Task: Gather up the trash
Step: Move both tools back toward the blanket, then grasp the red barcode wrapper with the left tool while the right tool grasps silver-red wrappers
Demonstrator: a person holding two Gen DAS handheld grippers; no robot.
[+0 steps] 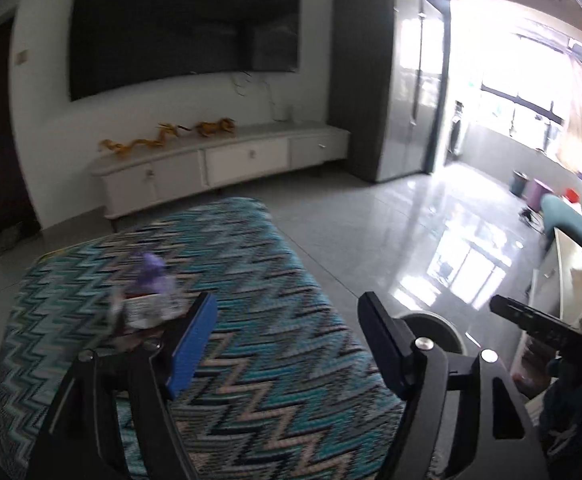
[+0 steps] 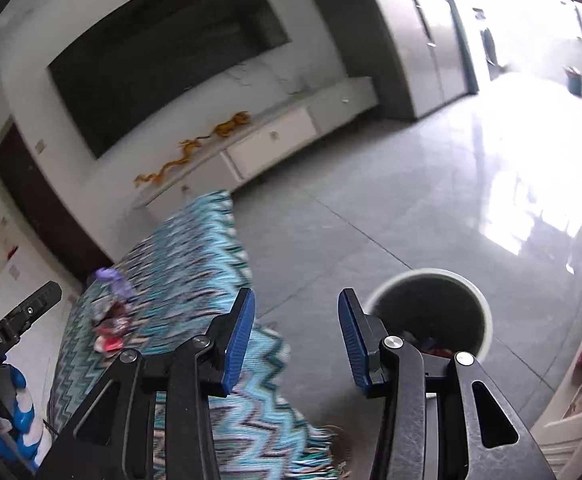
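A small pile of trash [image 1: 147, 300], with a purple crumpled piece and wrappers, lies on a table covered by a teal zigzag cloth [image 1: 251, 272]. It also shows in the right wrist view [image 2: 111, 312]. My left gripper [image 1: 287, 320] is open and empty above the cloth, to the right of the pile. My right gripper [image 2: 297, 316] is open and empty above the cloth's corner [image 2: 195, 260], next to a round white-rimmed bin [image 2: 431, 312] on the floor that holds some trash. The bin's rim shows in the left wrist view [image 1: 435, 330].
A white TV cabinet [image 1: 219, 164] with orange dragon figures stands under a wall TV [image 1: 187, 28]. A grey wardrobe [image 1: 387, 80] stands by a bright balcony door. Glossy tiled floor [image 1: 371, 232] spreads to the right. The other gripper shows at the right edge [image 1: 539, 324].
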